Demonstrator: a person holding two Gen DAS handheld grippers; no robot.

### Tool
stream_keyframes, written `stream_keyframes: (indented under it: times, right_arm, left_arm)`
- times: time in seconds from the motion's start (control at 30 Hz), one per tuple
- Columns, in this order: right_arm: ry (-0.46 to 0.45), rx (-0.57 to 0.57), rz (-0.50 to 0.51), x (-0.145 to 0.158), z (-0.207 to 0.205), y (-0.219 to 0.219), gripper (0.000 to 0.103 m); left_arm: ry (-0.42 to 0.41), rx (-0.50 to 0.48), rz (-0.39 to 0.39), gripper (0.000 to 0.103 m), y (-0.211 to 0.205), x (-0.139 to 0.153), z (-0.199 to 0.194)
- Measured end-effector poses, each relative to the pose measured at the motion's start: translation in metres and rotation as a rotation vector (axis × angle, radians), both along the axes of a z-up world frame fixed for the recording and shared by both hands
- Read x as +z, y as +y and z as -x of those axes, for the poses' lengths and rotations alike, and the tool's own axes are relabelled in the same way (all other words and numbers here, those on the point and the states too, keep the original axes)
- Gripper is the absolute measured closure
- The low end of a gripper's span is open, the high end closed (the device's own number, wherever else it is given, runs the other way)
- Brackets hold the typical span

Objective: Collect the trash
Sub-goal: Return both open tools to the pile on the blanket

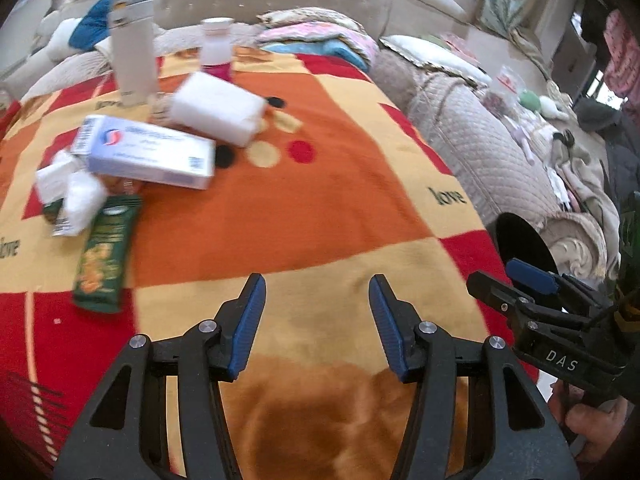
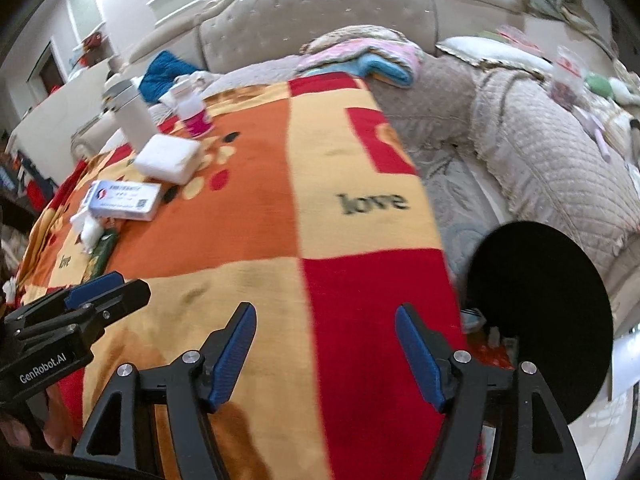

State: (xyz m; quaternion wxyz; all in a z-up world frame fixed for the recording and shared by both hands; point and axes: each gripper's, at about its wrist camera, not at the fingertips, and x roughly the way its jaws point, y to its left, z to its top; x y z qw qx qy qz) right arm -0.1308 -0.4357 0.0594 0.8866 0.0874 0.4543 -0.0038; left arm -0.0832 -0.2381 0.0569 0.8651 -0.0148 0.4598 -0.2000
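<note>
Both the left gripper (image 1: 316, 300) and right gripper (image 2: 324, 328) hovered wide and empty, the crumpled tissues (image 1: 68, 196) and green wrapper (image 1: 106, 256) lying ahead-left, so reaching there seemed next.

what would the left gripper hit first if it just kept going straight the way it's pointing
Probably only the blanket: the open left gripper points along a bare orange stretch of it. The blue-and-white box, green packet and white block all lie left of that line. Depth is hard to judge here.
</note>
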Motion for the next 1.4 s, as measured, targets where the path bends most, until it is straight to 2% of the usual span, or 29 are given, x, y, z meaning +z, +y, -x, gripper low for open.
stream_keyframes:
  times: [0.47,0.83,1.0,1.13,1.3,1.4]
  right_arm:
    - [0.010,0.137,0.049,0.001,-0.021,0.073,0.032]
    - [0.031,0.217,0.019,-0.005,-0.038,0.113,0.030]
    - [0.053,0.245,0.004,-0.011,-0.051,0.130,0.029]
    - [0.062,0.254,0.000,-0.013,-0.059,0.135,0.028]
    - [0.062,0.260,0.030,-0.013,-0.067,0.139,0.028]
    - [0.053,0.262,0.054,-0.011,-0.069,0.140,0.027]
  left_arm:
    - [-0.017,0.132,-0.010,0.050,0.092,0.004,0.002]
    - [0.027,0.213,-0.015,0.046,0.162,-0.008,-0.001]
    - [0.057,0.195,0.006,0.041,0.160,-0.013,-0.015]
    - [0.069,0.177,0.000,0.041,0.147,-0.021,-0.031]
    - [0.087,0.191,-0.025,0.041,0.134,-0.033,-0.055]
    - [0.068,0.209,-0.047,0.041,0.130,-0.036,-0.062]
